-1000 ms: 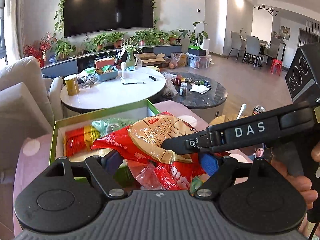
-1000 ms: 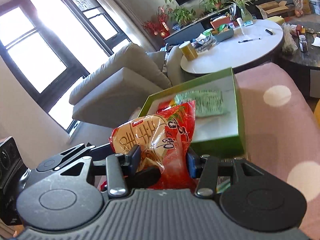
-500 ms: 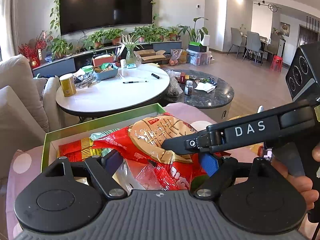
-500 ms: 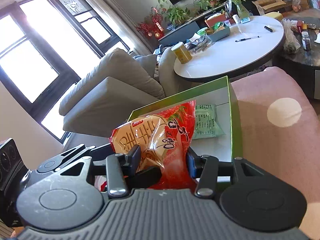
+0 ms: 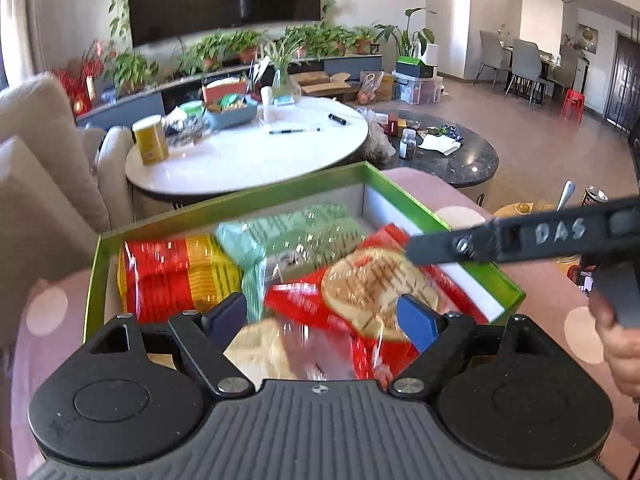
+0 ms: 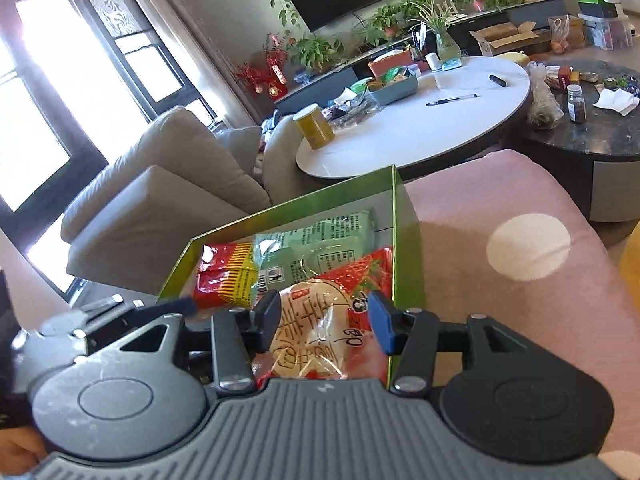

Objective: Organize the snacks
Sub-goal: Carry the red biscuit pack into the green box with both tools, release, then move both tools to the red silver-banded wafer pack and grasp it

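Note:
A green box (image 5: pixel 256 200) on the pink dotted cloth holds a red-and-yellow packet (image 5: pixel 176 276), a pale green packet (image 5: pixel 296 228) and a red snack bag with a round cracker picture (image 5: pixel 368 292). My left gripper (image 5: pixel 320 320) is open, its blue pads on either side of the red bag's near end. My right gripper (image 6: pixel 324 320) is open too, its pads straddling the same red bag (image 6: pixel 316 328), which lies at the box's (image 6: pixel 404 216) near right corner. The green packet (image 6: pixel 320 244) and red-and-yellow packet (image 6: pixel 224 280) lie behind it. The right gripper's finger (image 5: pixel 520 236) crosses the left wrist view.
A white round table (image 5: pixel 248 156) with a yellow can (image 5: pixel 150 140), pens and a blue tray stands behind the box. A dark round table (image 5: pixel 452 152) with jars is to its right. A beige sofa (image 6: pixel 160 200) is at the left.
Both grippers have opened and let the red bag down into the box. The right gripper has drawn back to the right in the left wrist view. Both cameras look further down into the box.

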